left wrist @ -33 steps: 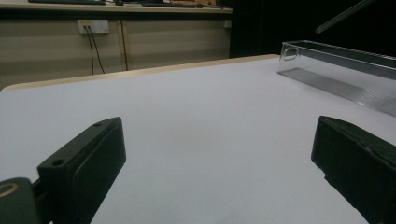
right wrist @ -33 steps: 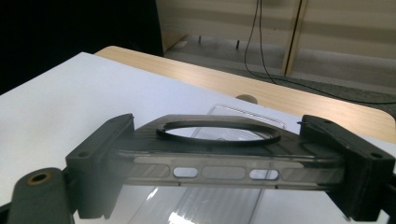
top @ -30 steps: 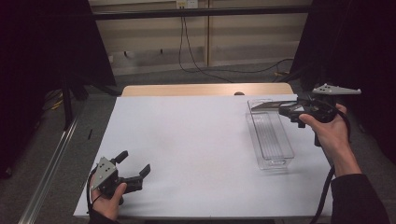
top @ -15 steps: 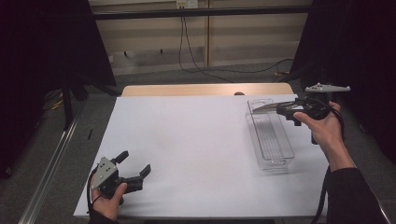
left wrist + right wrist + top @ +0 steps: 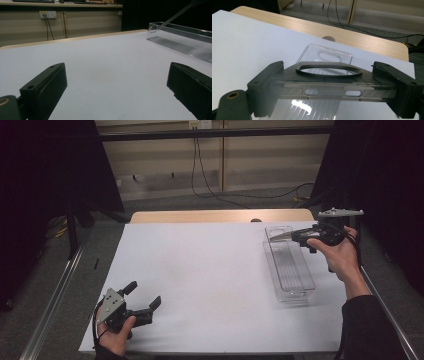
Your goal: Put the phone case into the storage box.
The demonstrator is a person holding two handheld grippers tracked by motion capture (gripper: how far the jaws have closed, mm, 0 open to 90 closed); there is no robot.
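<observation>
Phone case (image 5: 329, 80) sits clamped flat in the right gripper (image 5: 312, 239), over the clear tray's (image 5: 295, 292) twelve-o'clock end; tray runs twelve-to-six. Left gripper (image 5: 137, 302) rests wide, empty.

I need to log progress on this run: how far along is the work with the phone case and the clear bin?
Done: the right gripper has the clear phone case clamped between its jaws, held above the far end of the clear bin. In hand: carrying the case over the bin. Left: lowering and releasing it, likely into the bin, which looks empty. The left gripper rests open near the table's front edge.
</observation>
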